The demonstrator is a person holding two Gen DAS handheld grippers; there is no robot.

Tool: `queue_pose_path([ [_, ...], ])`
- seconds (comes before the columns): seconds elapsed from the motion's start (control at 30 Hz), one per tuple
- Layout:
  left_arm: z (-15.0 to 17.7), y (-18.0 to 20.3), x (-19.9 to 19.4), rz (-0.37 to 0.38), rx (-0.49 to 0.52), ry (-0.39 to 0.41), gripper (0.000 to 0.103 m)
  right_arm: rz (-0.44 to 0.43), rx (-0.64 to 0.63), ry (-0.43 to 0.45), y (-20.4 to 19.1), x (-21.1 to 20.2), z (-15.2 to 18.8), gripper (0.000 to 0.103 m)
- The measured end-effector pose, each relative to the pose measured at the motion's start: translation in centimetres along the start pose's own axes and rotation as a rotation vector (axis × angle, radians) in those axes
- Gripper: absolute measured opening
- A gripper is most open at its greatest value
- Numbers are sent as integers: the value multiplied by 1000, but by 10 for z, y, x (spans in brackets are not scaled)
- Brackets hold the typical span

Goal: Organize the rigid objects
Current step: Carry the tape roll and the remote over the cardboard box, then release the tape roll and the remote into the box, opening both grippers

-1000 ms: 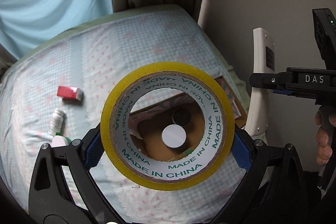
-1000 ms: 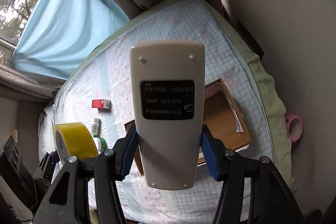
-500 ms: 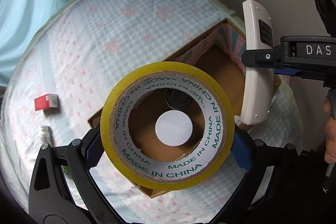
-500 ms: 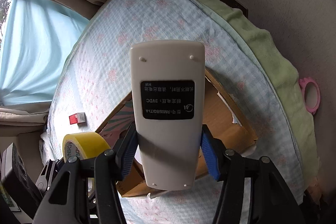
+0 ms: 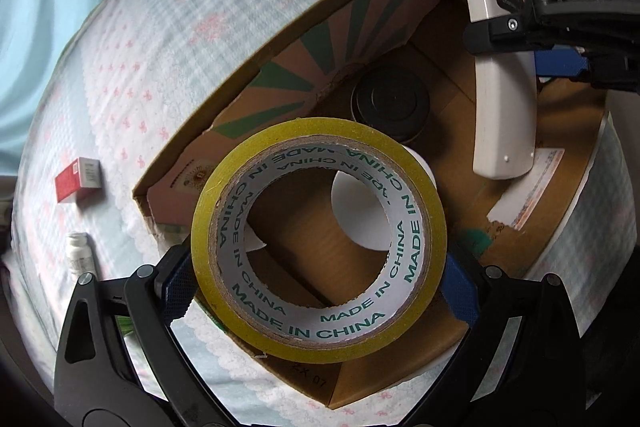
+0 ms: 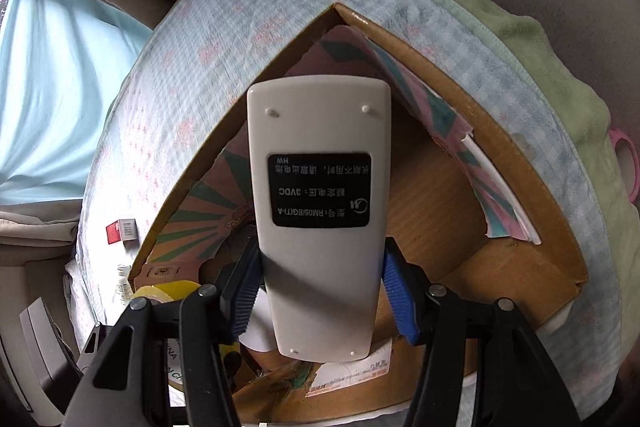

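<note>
My left gripper [image 5: 316, 291] is shut on a yellow tape roll [image 5: 240, 311], held over the near corner of an open cardboard box [image 5: 224, 115] on the bed. The roll also shows in the right wrist view [image 6: 168, 293]. My right gripper [image 6: 318, 297] is shut on a white remote control [image 6: 320, 131], back label facing the camera, held over the same box [image 6: 520, 267]. The remote [image 5: 500, 115] and right gripper show at the upper right of the left wrist view. Inside the box sit a black round tin [image 5: 390, 103] and a white disc [image 5: 356, 203].
A red and white small box [image 5: 78, 179] and a white bottle [image 5: 78, 253] lie on the patterned bedsheet [image 5: 160, 39] left of the box. A pink ring object [image 6: 626, 163] sits past the bed's right edge. A blue curtain [image 6: 48, 87] hangs behind.
Both grippers have moved forward and down toward the cardboard box, which now fills both views. Both still hold their objects.
</note>
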State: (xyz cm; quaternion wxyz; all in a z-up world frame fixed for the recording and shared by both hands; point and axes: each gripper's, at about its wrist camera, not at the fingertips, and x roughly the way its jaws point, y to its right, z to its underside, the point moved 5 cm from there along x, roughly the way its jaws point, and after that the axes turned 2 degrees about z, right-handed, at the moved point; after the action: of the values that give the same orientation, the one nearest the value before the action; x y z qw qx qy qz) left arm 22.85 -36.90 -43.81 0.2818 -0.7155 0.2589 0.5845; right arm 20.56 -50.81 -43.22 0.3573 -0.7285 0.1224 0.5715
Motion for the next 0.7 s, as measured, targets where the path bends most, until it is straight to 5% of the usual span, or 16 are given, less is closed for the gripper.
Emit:
queue_pose_path([
  [0.27, 7, 7, 3, 18, 44, -11, 102, 22, -48, -35, -6, 6, -2, 54],
  [0.3, 8, 7, 1, 20, 50, -4, 103, 28, -51, -42, -7, 6, -2, 65],
  [0.33, 10, 7, -3, 20, 53, 12, 103, 42, -58, -34, -9, 5, -3, 94],
  [0.37, 11, 7, -8, 15, 55, 30, 103, 35, -80, -2, -11, 0, -5, 103],
  [0.47, 17, 4, -19, 5, 39, 51, 103, 43, -131, 75, -14, -18, -8, 103],
  [0.7, 25, -8, -36, -5, -43, 62, 103, 29, -112, 72, -10, -34, -4, 103],
])
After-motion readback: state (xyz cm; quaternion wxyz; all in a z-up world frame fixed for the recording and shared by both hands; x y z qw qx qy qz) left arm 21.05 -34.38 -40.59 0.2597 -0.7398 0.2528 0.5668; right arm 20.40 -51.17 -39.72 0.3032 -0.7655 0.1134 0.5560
